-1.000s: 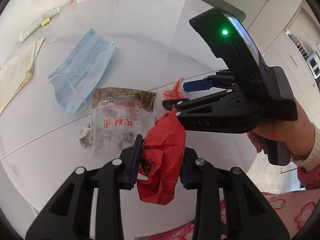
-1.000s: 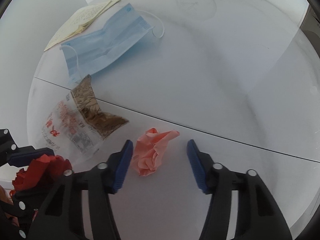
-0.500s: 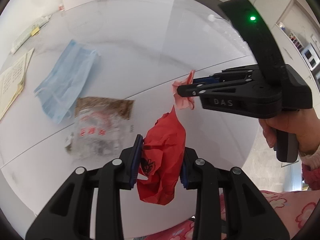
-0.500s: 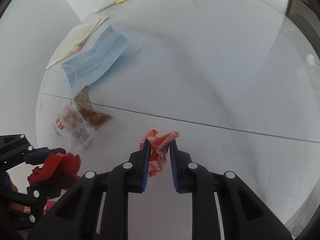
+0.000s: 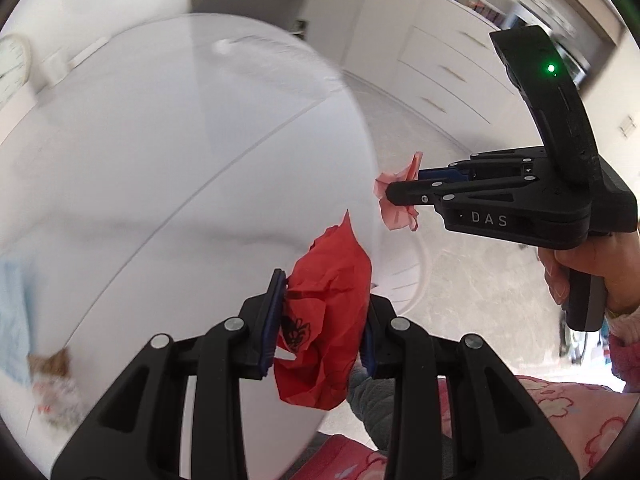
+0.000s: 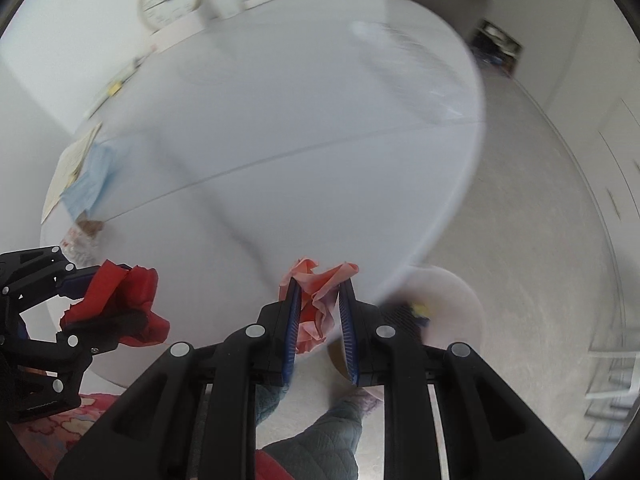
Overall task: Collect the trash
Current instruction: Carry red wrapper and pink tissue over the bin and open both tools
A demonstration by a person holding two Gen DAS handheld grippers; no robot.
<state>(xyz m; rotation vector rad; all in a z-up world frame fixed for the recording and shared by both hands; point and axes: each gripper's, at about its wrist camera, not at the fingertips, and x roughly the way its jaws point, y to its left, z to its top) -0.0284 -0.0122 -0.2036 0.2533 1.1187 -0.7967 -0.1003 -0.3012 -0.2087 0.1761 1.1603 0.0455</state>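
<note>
Both hands carry trash off the desk edge. The left gripper has its jaws clenched on a crumpled red wrapper; the right gripper pinches a pink paper wad. A white bin sits on the floor at about four o'clock from the pink wad. Judged from here, each piece should be brought squarely over the bin's mouth before letting go, one at a time. A blue mask and a clear snack bag lie at nine o'clock on the desk.

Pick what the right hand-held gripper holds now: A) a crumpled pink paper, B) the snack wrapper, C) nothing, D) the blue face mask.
A: the right hand-held gripper is shut on the crumpled pink paper, lifted off the white table; the left hand-held gripper holds a red wrapper.
</note>
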